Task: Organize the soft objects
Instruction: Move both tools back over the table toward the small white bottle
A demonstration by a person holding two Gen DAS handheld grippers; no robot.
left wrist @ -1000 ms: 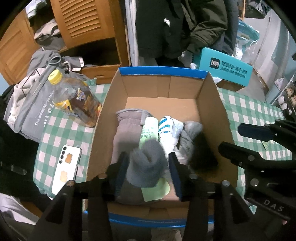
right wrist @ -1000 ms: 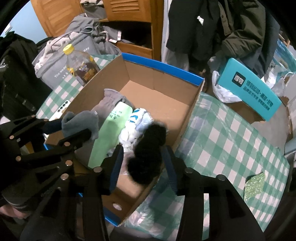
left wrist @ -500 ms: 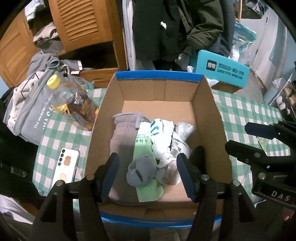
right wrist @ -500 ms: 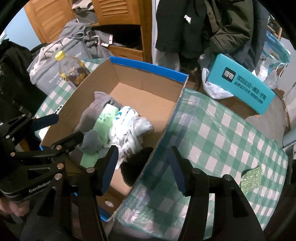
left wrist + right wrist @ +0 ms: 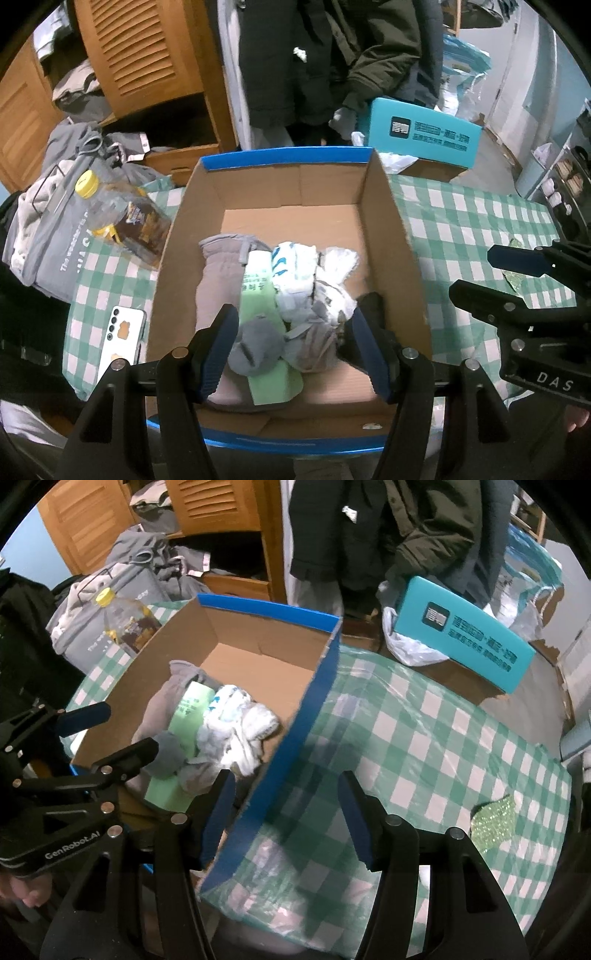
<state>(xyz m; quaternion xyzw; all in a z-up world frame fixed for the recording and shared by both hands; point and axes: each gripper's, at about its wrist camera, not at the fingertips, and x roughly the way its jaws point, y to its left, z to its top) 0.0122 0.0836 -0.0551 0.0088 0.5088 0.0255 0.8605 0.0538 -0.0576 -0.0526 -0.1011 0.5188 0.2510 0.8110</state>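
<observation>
Socks point(image 5: 314, 280) heaped in the cardboard box point(image 5: 192, 206), grey roll point(image 5: 255, 347) at the pile's 7 o'clock, look light, limp and squashy, best pinched across a bundle's middle, while left gripper point(image 5: 291, 349) and right gripper point(image 5: 284, 812) stand apart, empty.

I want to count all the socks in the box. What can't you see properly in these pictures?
- Black sock: left wrist view, mostly behind the left tongs' finger; right wrist view, hidden by the cardboard box wall.
- Grey sock ball: right wrist view, partly behind the left tongs.
- Green pack: print too small to read.
- Box's near floor: covered by socks and tongs.
</observation>
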